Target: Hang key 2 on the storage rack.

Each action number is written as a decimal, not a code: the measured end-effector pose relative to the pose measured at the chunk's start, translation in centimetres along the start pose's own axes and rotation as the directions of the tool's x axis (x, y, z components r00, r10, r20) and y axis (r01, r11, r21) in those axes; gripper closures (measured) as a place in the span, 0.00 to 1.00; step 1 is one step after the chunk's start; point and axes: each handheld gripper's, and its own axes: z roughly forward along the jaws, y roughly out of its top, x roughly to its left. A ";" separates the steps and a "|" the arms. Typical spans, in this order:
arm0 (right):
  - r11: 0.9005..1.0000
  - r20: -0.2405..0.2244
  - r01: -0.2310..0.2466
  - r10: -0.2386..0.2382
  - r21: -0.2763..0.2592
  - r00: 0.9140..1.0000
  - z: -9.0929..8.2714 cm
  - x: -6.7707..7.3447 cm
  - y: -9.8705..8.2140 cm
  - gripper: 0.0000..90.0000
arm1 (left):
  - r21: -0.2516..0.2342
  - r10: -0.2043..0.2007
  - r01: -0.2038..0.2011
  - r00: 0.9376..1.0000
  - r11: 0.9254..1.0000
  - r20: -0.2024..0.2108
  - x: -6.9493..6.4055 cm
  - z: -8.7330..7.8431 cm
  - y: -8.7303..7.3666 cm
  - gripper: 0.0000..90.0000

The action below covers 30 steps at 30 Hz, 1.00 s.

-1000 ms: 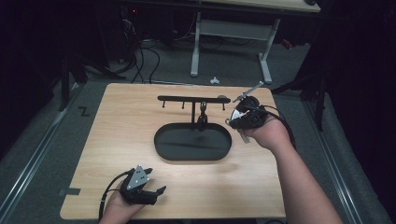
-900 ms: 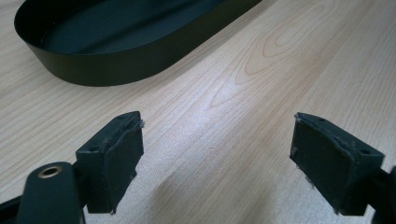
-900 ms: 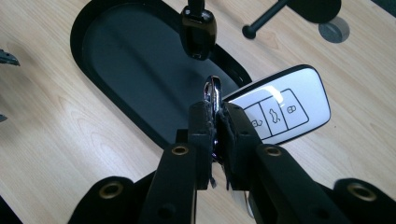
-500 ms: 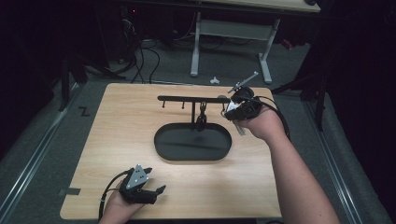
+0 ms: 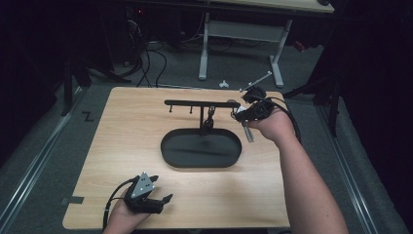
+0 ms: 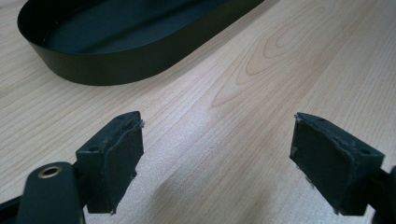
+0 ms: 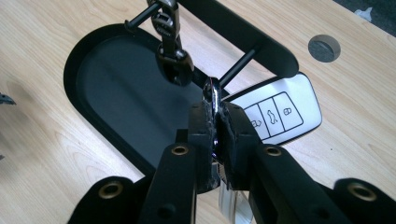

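Note:
A black stand has an oval tray and a bar with small pegs above it. A dark key chain hangs from the bar's middle. My right gripper is at the bar's right end, shut on a metal key ring. A white car key fob with button icons hangs from that ring, just beside a peg under the bar. My left gripper rests near the table's front edge. Its jaws stand wide open over bare wood, short of the tray.
A round cable hole sits in the wooden tabletop behind the bar's right end. Beyond the far edge are a white desk frame and cables on the floor. Bare wood lies left and right of the tray.
My right gripper has carried the key ring and fob left and farther away, up to the bar's right end. The left gripper has stayed put.

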 end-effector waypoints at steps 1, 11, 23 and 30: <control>1.000 -0.001 0.004 -0.004 -0.002 1.000 0.0 -0.1 0.0 0.93 | 0.001 0.000 0.000 1.000 1.000 0.000 0.0 0.0 0.0 0.20; 0.999 -0.007 -0.036 0.036 -0.013 0.999 0.1 -0.7 0.0 0.91 | 0.004 0.005 -0.005 1.000 1.000 0.001 -0.2 0.1 0.0 0.19; 0.998 0.040 -0.064 0.064 -0.017 0.997 0.5 -1.3 -1.7 0.85 | 0.009 0.008 -0.008 1.000 1.000 0.002 -0.2 0.1 0.0 0.19; 0.998 0.058 -0.062 0.063 -0.017 0.996 2.1 -0.6 -5.8 0.68 | 0.006 0.010 -0.010 1.000 1.000 -0.012 -0.4 0.2 0.1 0.19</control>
